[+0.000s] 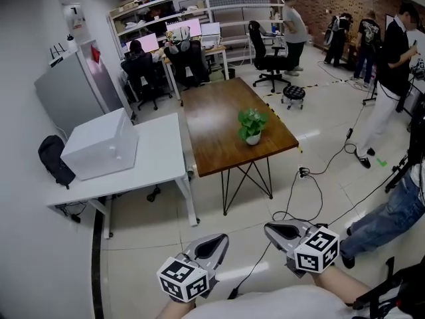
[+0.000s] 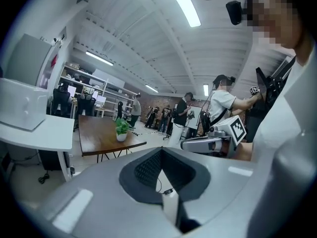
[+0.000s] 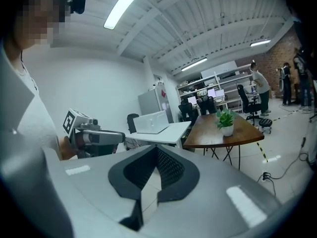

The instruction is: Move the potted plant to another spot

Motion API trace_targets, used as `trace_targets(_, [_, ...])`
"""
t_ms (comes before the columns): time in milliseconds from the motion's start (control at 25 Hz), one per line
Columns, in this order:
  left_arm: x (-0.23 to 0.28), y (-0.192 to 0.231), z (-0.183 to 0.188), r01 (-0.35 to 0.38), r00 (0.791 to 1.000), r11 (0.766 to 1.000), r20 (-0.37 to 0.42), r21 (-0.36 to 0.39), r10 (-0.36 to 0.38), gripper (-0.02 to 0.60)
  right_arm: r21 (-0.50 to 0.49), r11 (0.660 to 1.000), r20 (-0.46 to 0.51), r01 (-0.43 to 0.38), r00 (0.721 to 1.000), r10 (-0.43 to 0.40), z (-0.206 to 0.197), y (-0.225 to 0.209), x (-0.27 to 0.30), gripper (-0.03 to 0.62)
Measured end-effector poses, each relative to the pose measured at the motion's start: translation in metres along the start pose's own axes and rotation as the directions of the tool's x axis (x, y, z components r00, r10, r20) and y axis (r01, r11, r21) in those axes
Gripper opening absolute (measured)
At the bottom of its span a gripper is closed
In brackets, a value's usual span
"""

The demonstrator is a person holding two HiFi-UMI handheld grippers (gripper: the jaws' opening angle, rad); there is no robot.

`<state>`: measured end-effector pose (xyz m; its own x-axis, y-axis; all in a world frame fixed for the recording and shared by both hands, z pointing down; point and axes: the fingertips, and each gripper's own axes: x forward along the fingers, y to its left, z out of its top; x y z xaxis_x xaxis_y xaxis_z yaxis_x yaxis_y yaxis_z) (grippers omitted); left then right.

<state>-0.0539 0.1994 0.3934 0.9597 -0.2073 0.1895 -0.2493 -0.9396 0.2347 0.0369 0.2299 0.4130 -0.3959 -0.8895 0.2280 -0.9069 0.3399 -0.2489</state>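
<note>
The potted plant [image 1: 252, 126], green leaves in a small white pot, stands near the right front corner of the brown wooden table [image 1: 212, 121]. Both grippers hang low over the floor, well short of the table. My left gripper [image 1: 211, 247] and right gripper [image 1: 281, 232] have their jaws together with nothing in them. In the left gripper view the gripper [image 2: 161, 150] points toward the table, and the plant [image 2: 121, 129] is small in the distance. From the right gripper [image 3: 157, 148], the plant [image 3: 226, 120] shows far off to the right.
A white table [image 1: 156, 161] bearing a white box [image 1: 99, 143] adjoins the brown one on the left. Black cables [image 1: 312, 178] run across the tiled floor ahead. A person's leg in jeans [image 1: 392, 211] is close on the right. Chairs, a stool [image 1: 293, 93] and standing people fill the back.
</note>
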Motion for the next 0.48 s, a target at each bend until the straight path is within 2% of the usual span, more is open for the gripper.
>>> trace_targets(280, [-0.027, 0.024, 0.013, -0.016, 1.0, 1.0, -0.008, 0.016, 0.016, -0.003, 0.003, 1.0, 0.016, 0.008, 1.0, -0.008, 0.013, 0.026, 0.022, 0.003])
trace_targets(480, [-0.031, 0.026, 0.016, -0.005, 1.0, 1.0, -0.007, 0.024, 0.005, -0.003, 0.011, 1.0, 0.019, 0.023, 1.0, -0.023, 0.013, 0.028, 0.028, 0.003])
